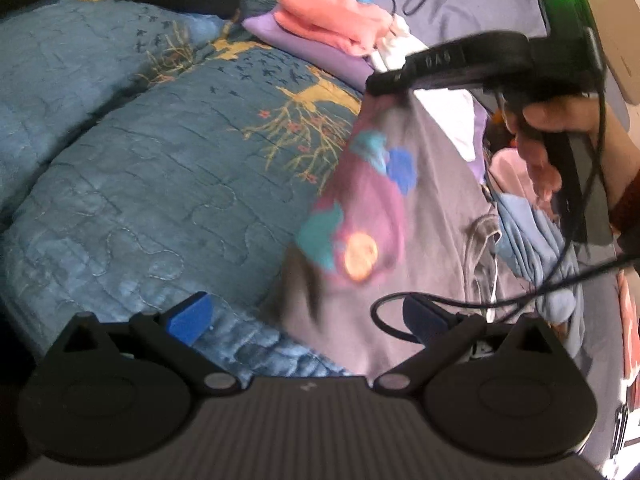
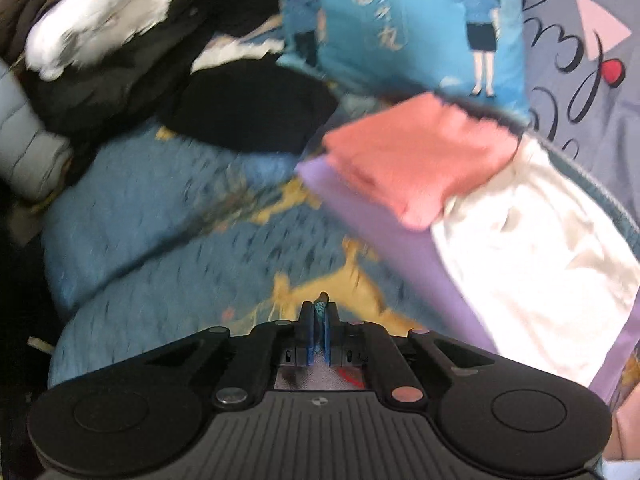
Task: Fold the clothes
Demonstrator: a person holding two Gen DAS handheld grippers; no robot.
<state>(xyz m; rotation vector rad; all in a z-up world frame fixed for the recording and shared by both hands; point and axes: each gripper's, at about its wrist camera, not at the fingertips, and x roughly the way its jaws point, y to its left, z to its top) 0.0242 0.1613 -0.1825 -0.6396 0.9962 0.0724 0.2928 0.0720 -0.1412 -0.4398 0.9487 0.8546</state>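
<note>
While the right tongs (image 1: pixel 374 82) pinch its top edge, a grey garment (image 1: pixel 420 240) with a pink-teal print hangs at 3 o'clock over the blue quilted bed (image 1: pixel 160 180); left tongs (image 1: pixel 304 320) gape empty.

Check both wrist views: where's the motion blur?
Left wrist: the quilt is fairly sharp, while the grey printed garment hanging from the right hand-held gripper is smeared. Right wrist: quilt and folded pink cloth streak throughout.

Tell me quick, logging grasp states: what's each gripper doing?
Left gripper: open, holding nothing.
Right gripper: closed on the grey printed garment, which hangs from it.
</note>
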